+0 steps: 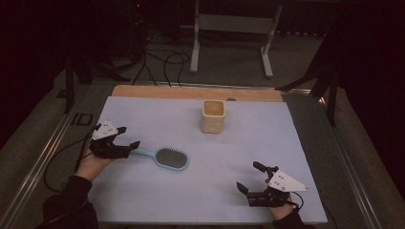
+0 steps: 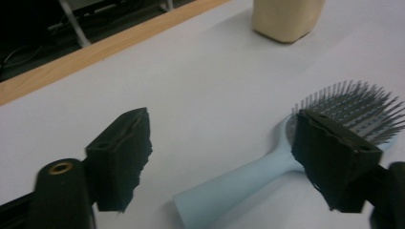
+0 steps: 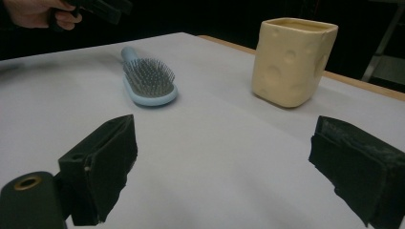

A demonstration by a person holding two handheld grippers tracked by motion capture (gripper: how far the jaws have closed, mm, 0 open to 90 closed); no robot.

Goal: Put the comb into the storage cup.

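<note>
A pale lilac sheet-covered table (image 1: 157, 200) carries a cream cheese-patterned square ceramic cup (image 1: 213, 116) at its far middle. Nearer, left of centre, lies a light-blue plastic paddle hairbrush (image 1: 165, 158) — bristles up. The left gripper (image 1: 130, 137) straddles its handle, jaws parted, pads not yet pressing; the right gripper (image 1: 250, 176) rests released — well apart.

There's a pale yellow square ceramic cup with cheese-hole dimples (image 1: 212, 116) standing upright on the light lavender table cover (image 1: 248, 143), plus a white metal stand (image 1: 229, 28) and black cables (image 1: 162, 62) on the floor behind.
</note>
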